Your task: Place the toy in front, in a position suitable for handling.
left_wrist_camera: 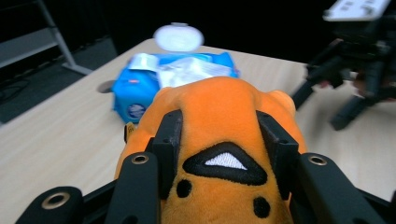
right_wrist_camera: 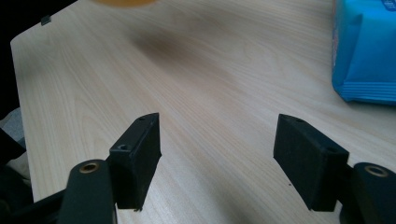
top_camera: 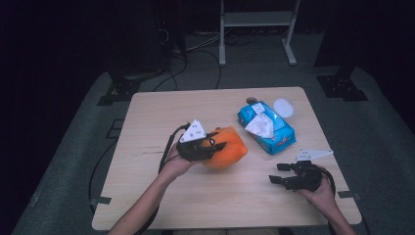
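— The left tool (top_camera: 215,145)?
— Clamped on the orange plush (top_camera: 227,147), held at mid-table (top_camera: 161,127), just beside the blue wipes pack (top_camera: 274,134).
— The right tool (right_wrist_camera: 217,161)?
— Jaws wide with nothing between them, low over the table near the front edge.

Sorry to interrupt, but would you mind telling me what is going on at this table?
A person holds a gripper in each hand. The left gripper has its jaws shut on an orange plush toy near the middle of the light wooden table. The right gripper waits open and empty, near the blue wet-wipes pack, whose lid is flipped open.
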`<action>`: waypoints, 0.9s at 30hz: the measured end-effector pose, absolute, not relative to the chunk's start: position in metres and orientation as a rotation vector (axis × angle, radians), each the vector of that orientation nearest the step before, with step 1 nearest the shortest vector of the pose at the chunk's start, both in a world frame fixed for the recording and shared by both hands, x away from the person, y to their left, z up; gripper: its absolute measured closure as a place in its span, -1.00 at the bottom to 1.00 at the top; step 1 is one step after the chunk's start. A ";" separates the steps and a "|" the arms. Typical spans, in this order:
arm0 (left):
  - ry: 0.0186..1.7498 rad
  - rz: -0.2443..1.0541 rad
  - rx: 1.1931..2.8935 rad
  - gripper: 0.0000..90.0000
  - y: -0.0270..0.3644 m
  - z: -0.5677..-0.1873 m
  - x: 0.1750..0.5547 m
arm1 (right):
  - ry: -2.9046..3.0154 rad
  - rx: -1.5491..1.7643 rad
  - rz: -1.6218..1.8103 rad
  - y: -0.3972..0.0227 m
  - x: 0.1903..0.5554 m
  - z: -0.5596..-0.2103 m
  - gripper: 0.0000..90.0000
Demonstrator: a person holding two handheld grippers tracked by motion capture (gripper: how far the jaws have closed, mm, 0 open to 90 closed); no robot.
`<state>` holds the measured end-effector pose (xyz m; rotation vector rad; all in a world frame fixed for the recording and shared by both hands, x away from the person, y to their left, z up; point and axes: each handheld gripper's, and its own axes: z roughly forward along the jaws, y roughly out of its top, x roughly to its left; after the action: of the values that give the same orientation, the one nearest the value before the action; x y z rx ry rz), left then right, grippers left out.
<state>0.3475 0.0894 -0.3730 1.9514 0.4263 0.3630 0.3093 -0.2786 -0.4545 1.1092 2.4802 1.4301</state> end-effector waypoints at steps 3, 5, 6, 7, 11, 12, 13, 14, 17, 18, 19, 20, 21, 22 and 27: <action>0.396 0.337 1.967 0.29 0.083 -0.382 0.332 | 2.477 1.107 1.426 -0.279 0.310 -0.454 -0.32; 0.391 0.322 1.967 0.29 0.082 -0.385 0.329 | 2.478 1.110 1.423 -0.279 0.310 -0.454 -0.32; 0.386 0.313 1.968 0.29 0.080 -0.388 0.326 | 2.478 1.110 1.423 -0.279 0.310 -0.454 -0.32; 0.373 0.303 1.976 0.29 0.076 -0.395 0.320 | 2.474 1.115 1.422 -0.280 0.310 -0.455 -0.33; 0.340 0.263 1.995 0.29 0.071 -0.408 0.312 | 2.462 1.113 1.423 -0.281 0.310 -0.454 -0.33; 0.340 0.263 1.995 0.29 0.071 -0.408 0.312 | 2.456 1.112 1.426 -0.281 0.309 -0.453 -0.33; 0.329 0.272 2.008 0.29 0.069 -0.412 0.310 | 2.450 1.112 1.425 -0.282 0.309 -0.452 -0.34; 0.329 0.272 2.008 0.28 0.069 -0.412 0.310 | 2.450 1.112 1.425 -0.282 0.309 -0.452 -0.34; 0.342 0.240 2.020 0.28 0.069 -0.425 0.307 | 2.420 1.111 1.420 -0.284 0.309 -0.449 -0.35; 0.342 0.240 2.020 0.27 0.069 -0.425 0.307 | 2.420 1.111 1.420 -0.284 0.309 -0.449 -0.35; 0.338 0.236 2.027 0.26 0.070 -0.429 0.307 | 2.403 1.101 1.412 -0.285 0.310 -0.447 -0.35; 0.345 0.224 2.005 0.26 0.071 -0.433 0.306 | 2.403 1.101 1.412 -0.285 0.310 -0.447 -0.35; 0.346 0.228 2.000 0.23 0.075 -0.433 0.303 | 2.383 1.093 1.414 -0.285 0.311 -0.442 -0.35; 0.346 0.228 2.000 0.20 0.075 -0.433 0.303 | 2.383 1.093 1.414 -0.285 0.311 -0.442 -0.35; 0.321 0.234 2.003 -0.03 0.077 -0.436 0.294 | 2.323 1.042 1.419 -0.283 0.324 -0.421 -0.34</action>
<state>0.2941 0.0775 -0.4361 2.0026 0.3213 0.2343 0.3243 -0.2827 -0.4214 1.0422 2.3234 1.4185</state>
